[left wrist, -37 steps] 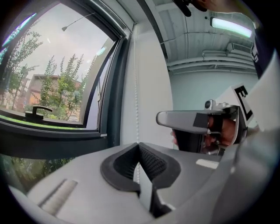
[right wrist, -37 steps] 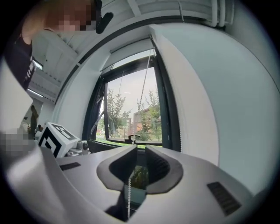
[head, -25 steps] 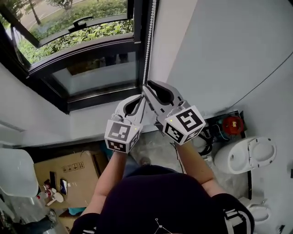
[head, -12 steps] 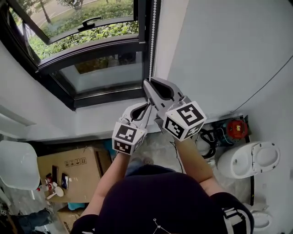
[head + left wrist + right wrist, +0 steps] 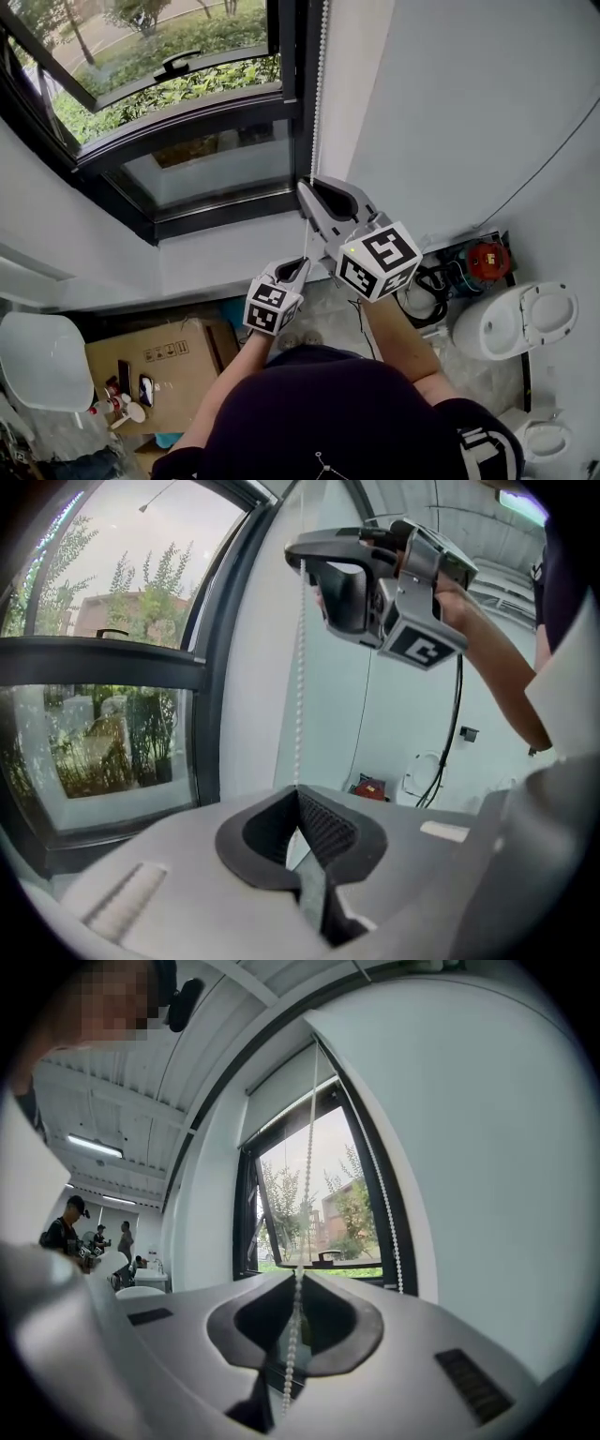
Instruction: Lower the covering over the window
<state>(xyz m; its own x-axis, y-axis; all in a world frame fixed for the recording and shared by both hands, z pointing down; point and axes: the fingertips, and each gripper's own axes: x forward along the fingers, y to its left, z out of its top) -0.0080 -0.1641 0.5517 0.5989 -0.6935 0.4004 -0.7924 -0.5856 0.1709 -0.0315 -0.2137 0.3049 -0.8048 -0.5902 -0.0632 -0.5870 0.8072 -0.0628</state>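
Window (image 5: 187, 159) ahead, cardboard box (image 5: 159, 361) nearby, R claw (image 5: 307, 187) pinching bead chain (image 5: 319, 84), L claw (image 5: 298, 265) closed beneath

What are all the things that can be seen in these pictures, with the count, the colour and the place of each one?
window: one, black frame, upper left of the head view.
roller blind: one, pale, rolled high at the window's top.
bead chain: one, white, hanging along the frame's right side.
cardboard box: one, brown, floor at lower left.
chair: one, white, left of the box.
red device: one, floor at right.
black cables: a bundle, beside the red device.
white rounded objects: two, floor at far right, kind unclear.
people: several, far background.
right gripper: one, grey, shut on the chain.
left gripper: one, grey, shut on the chain, lower down.
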